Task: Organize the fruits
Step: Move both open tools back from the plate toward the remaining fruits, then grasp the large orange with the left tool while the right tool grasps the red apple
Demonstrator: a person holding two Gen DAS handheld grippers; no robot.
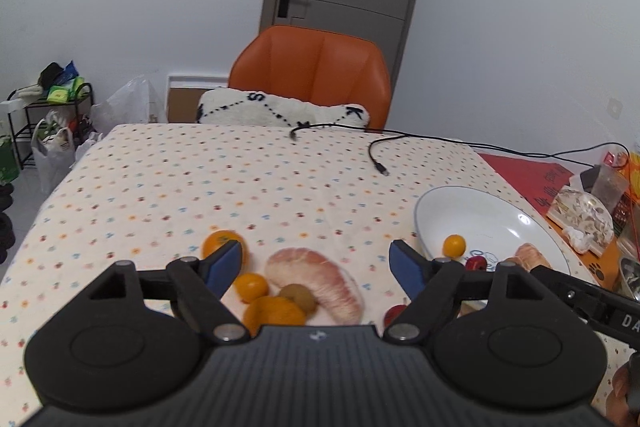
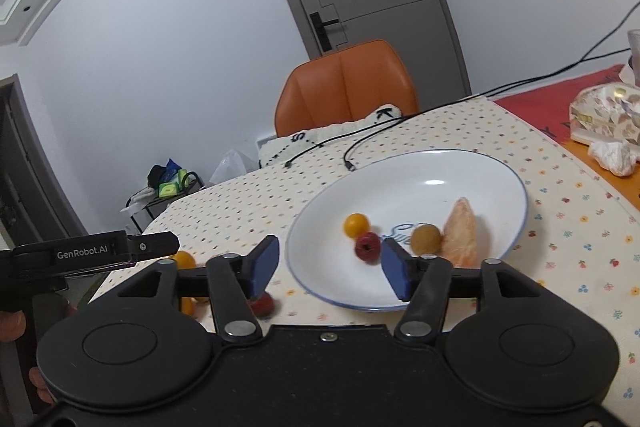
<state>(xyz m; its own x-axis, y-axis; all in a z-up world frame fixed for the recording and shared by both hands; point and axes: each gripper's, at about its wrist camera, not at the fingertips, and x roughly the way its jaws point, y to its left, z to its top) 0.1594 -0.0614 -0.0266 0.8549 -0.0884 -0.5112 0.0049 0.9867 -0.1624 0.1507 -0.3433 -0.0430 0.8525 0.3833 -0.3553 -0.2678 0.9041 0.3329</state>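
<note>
While the dotted tablecloth [image 1: 180, 179] lies bare toward its far edge, your white plate [image 2: 460, 179] near the right edge holds a pomelo piece [image 2: 461, 233], a kiwi [image 2: 426, 239], a red fruit [image 2: 368, 246] and a small orange [image 2: 356, 225]. Your left gripper [image 1: 316, 263] spreads empty over the loose pomelo segment [image 1: 320, 277] and oranges [image 1: 272, 313]; your right gripper [image 2: 328, 265] gapes empty at the plate's near rim.

- A white ceramic plate [image 2: 404, 183] sits on the dotted tablecloth [image 1: 240, 179], right of a peeled pomelo segment [image 1: 320, 279].
- In the plate lie a small orange kumquat [image 2: 356, 225], a red jujube [image 2: 367, 246], a brown kiwi [image 2: 426, 239] and a pomelo wedge [image 2: 461, 233].
- Behind the table stands an orange leather chair [image 1: 316, 71].
</note>
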